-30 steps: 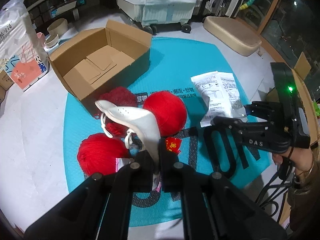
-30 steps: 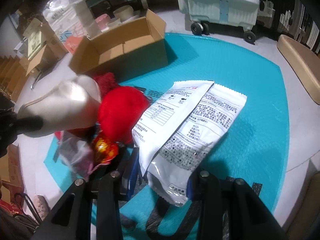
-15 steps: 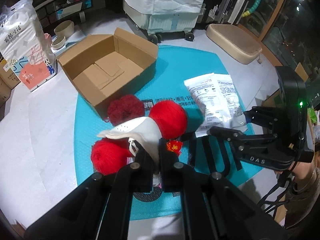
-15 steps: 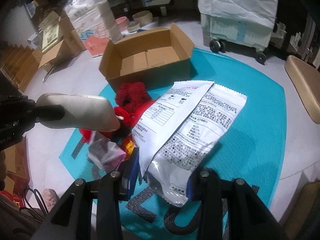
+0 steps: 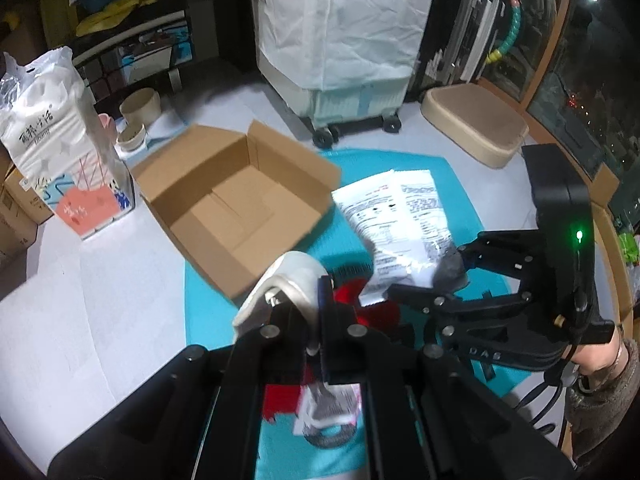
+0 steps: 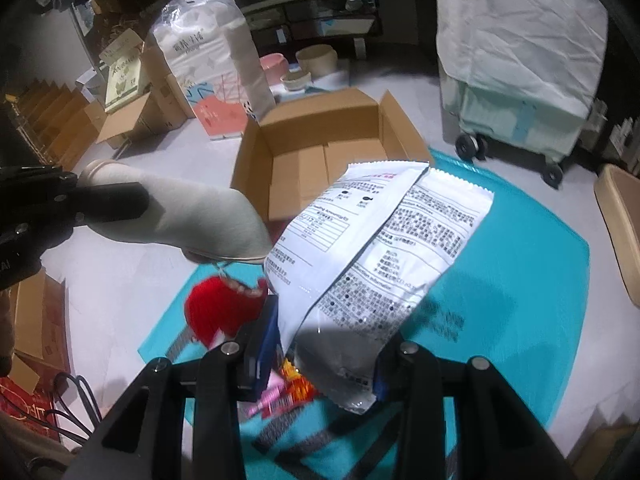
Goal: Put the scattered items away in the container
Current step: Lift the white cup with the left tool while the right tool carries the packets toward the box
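Both grippers loaded, held above the teal mat near the cardboard box.

L gripper: jaws pinched tight on a white shoe, which sticks out toward the box's near corner; in the R wrist view the shoe hangs just left of the box, clear of the floor. R gripper: jaws partway closed, clamped on the bottom edge of two white snack packets, whose tops reach in front of the box's open side; from the L wrist view the packets sit just right of the box, w/ the R gripper behind them & a hand on its grip. Box is open, flaps up, w/ nothing visible inside. Red yarn ball lies on the mat below the shoe; small colourful wrappers lie on the mat under the packets. Tissue pack stands left of the box.
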{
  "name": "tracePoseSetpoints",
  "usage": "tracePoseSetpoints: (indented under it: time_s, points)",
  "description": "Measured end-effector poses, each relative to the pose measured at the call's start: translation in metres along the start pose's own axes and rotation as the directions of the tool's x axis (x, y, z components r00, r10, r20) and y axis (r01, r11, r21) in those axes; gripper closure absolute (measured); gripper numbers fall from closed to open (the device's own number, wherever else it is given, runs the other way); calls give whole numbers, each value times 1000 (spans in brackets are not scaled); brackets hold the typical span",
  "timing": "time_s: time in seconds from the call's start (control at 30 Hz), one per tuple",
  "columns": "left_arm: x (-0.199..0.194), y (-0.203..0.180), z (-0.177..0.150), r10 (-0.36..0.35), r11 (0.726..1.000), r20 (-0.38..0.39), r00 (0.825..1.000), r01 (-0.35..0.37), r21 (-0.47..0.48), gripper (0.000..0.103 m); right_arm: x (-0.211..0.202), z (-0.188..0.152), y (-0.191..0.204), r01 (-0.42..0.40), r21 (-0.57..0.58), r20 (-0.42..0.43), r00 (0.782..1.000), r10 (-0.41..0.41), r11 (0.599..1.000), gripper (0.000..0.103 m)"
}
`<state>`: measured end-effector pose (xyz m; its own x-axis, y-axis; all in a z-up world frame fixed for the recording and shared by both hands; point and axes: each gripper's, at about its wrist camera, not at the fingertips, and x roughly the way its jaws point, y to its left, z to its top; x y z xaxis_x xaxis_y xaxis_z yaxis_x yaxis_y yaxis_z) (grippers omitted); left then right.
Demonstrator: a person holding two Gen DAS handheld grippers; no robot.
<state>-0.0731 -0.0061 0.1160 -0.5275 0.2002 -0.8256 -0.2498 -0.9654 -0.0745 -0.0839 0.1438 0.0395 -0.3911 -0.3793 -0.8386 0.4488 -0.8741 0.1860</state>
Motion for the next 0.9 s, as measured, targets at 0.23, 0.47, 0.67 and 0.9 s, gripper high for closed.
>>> tracePoseSetpoints:
  time_s: [0.23,0.47,0.67,0.9]
  points:
    - [15,23,43,15,1000,85,996,-16,11,99,23,50,1,-6,-40,2,1000,6,999,64]
    - [54,51,81,70,997,87,994,-73,28,99,65,99,0,15,-77,-21,1000,-17,997,64]
    - [91,82,109,88,996,74,993,-87,-6,99,109,132,-4,31,-98,-54,998,-36,995,64]
    - [136,113,116,115,992,31,993,-113,-49,99,155,153,-10,29,-85,-80,996,-36,996,64]
